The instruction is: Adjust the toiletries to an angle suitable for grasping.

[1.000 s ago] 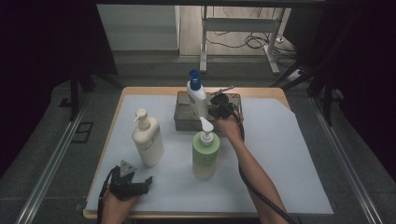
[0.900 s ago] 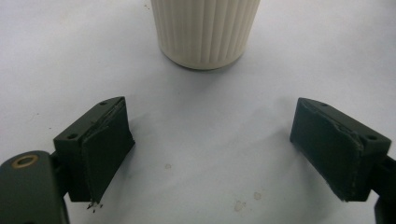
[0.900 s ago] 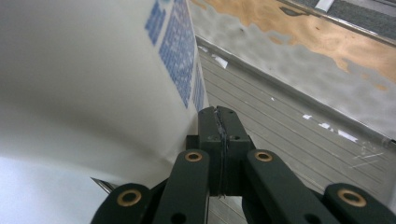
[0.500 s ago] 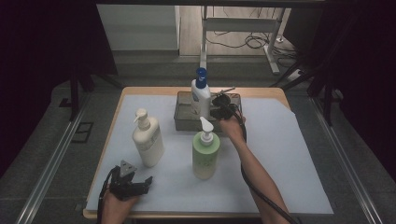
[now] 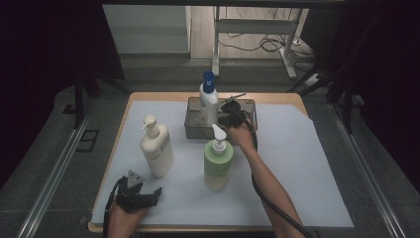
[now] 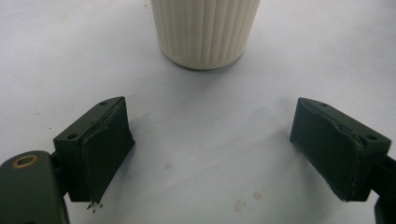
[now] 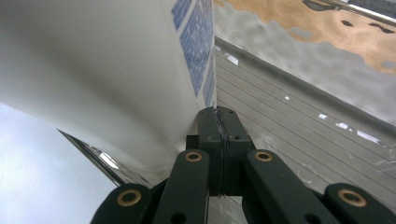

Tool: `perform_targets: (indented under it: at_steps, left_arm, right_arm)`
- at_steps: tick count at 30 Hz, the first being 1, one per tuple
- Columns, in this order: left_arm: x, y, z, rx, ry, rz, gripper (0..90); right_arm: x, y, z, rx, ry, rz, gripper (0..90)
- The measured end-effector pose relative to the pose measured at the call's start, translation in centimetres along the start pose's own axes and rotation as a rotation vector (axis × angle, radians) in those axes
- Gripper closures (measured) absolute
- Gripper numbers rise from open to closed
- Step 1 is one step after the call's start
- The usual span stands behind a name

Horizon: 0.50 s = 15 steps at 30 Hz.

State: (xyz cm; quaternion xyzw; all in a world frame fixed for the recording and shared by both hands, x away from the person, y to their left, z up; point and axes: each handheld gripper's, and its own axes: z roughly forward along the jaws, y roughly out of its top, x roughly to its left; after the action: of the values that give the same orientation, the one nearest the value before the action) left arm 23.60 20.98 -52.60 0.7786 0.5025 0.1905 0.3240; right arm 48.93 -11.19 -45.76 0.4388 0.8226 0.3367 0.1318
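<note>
A white bottle with a blue cap point(image 5: 208, 101) stands upright in the left part of a grey metal tray point(image 5: 247, 103) at the back of the table. My right gripper point(image 5: 229, 116) is just right of it. In the right gripper view the jaws point(image 7: 219, 112) are shut flat on each other, with their tips against the side of the white bottle point(image 7: 116, 70) by its blue label, above the tray floor point(image 7: 303, 130). My left gripper point(image 5: 153, 193) rests open near the front left edge. Its open jaws point(image 6: 210, 149) point at the ribbed base of a cream pump bottle point(image 6: 205, 32).
The cream pump bottle point(image 5: 157, 148) stands at the left and a green pump bottle point(image 5: 217, 163) at the middle, just in front of my right hand. A white sheet point(image 5: 297, 163) covers the wooden table point(image 5: 277, 96).
The blue-capped bottle shifted a little to the right and then back to the left, with my right gripper beside it. The left gripper has stayed still.
</note>
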Motion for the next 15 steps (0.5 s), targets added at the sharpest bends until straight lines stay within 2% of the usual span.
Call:
perform_targets:
  at_steps: [15]
  left_arm:
    - [0.00,0.00,0.00,0.000,0.000,0.000,11.9]
  right_arm:
    - [0.68,0.59,0.78,-0.007,0.022,0.005,89.3]
